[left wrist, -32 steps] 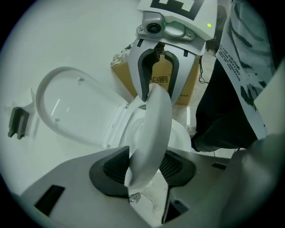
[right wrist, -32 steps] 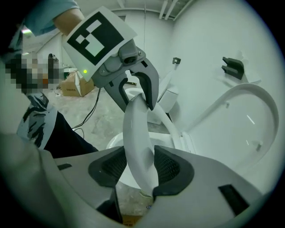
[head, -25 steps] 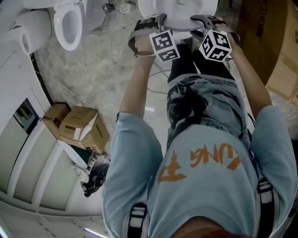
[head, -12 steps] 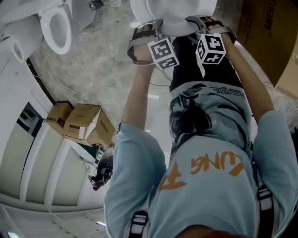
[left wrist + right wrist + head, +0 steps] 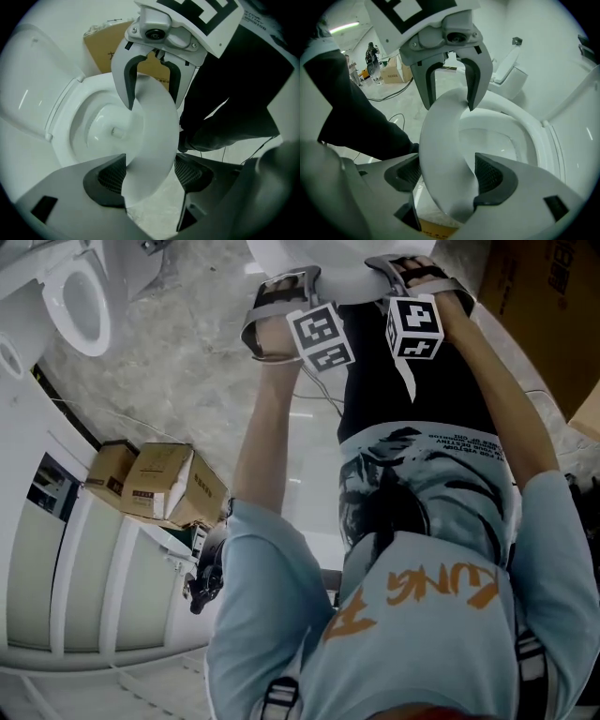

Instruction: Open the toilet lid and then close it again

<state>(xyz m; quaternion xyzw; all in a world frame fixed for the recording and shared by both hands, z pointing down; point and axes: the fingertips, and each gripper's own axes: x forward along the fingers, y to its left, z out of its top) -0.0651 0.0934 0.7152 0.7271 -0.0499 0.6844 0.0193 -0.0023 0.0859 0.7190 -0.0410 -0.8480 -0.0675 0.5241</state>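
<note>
The white toilet lid (image 5: 152, 136) runs as a curved band between the jaws of both grippers, over the open bowl (image 5: 101, 124). My left gripper (image 5: 150, 176) points straight down at the lid's front edge. Its jaws are opening, with the lid between the pads and a thin gap at the right pad. My right gripper (image 5: 445, 176) straddles the same edge (image 5: 445, 150) from the other side, jaws opening too. In the head view both grippers, left (image 5: 281, 282) and right (image 5: 412, 268), sit side by side at the toilet's front rim (image 5: 347, 277).
A second toilet (image 5: 80, 296) stands at the far left. Cardboard boxes (image 5: 159, 484) lie by the left wall and a large brown one (image 5: 544, 315) at the right. A cable (image 5: 382, 96) trails on the stone floor. The person's dark trouser legs (image 5: 403, 390) are right behind the grippers.
Both grippers have sunk toward the bowl with the lid between them and sit higher in the head view. Their jaws have spread wider.
</note>
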